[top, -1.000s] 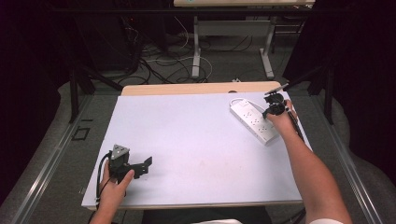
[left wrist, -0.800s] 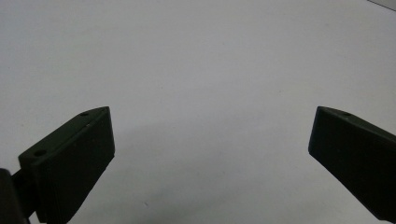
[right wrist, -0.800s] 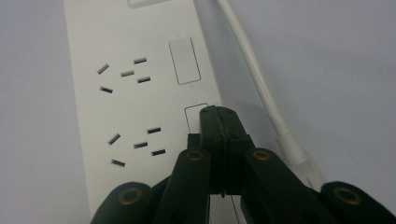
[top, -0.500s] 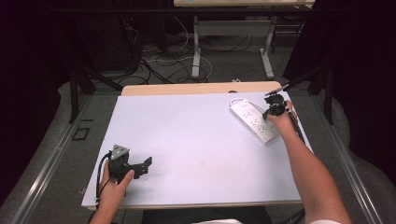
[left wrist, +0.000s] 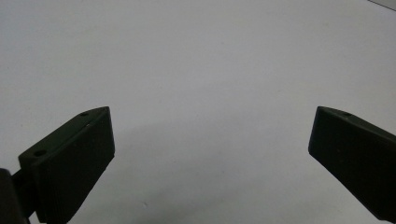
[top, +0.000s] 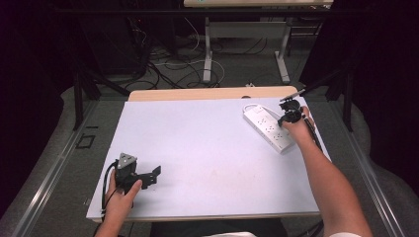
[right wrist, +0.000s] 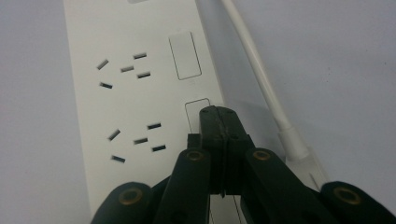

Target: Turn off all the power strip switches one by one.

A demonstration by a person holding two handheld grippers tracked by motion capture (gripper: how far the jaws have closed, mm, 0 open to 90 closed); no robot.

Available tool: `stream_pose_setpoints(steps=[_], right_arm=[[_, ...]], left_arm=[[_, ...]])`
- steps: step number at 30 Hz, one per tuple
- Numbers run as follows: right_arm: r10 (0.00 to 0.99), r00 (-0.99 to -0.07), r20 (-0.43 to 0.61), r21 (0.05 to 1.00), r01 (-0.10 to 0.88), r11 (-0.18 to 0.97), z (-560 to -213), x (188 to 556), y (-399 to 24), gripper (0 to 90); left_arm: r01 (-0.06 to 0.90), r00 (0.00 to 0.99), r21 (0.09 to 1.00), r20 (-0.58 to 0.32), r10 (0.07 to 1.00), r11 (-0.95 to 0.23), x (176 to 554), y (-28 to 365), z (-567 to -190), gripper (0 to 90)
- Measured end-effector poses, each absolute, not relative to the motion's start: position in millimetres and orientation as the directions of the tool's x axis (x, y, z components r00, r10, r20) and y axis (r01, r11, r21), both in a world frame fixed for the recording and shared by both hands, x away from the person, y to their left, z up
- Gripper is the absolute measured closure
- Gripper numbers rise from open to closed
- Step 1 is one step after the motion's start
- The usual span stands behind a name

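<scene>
A white power strip (top: 269,127) lies flat on the far right part of the white table (top: 212,153), set at a slant, its white cord (right wrist: 261,79) leaving from its far end. In the right gripper view its face shows socket slots on the left and a row of rectangular switches (right wrist: 185,56) on the right, beside the cord.

The right gripper (top: 288,116), held in the person's right hand (top: 297,129), is directly over the strip. Its two black jaws are pressed together with nothing between them, and their joined tip (right wrist: 219,122) sits on or just above one of the rectangular switches; whether it touches cannot be told.

Well apart, at the near left of the table, the left gripper (top: 154,176) rests in the person's left hand (top: 120,197), pointing right. Its jaws stand wide apart and hold nothing, with bare table surface between them in the left gripper view.

Beyond the far edge of the table, cables (top: 173,66) lie on the floor around the legs of another table (top: 207,54).
</scene>
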State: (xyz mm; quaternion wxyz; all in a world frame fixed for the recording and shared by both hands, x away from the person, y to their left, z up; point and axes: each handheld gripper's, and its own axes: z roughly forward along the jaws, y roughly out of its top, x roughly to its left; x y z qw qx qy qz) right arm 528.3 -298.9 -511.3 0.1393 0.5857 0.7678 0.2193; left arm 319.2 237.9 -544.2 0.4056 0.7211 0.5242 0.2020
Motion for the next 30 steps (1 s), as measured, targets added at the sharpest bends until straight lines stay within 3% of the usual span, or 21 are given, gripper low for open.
stream_pose_setpoints(steps=[30], right_arm=[[0.949,-0.312,0.049,0.494,0.833,0.248,-502,504,-315,90.0]], left_arm=[[0.595,0.363,0.795,-0.135,0.922,-0.118,322,236,-545,0.4]])
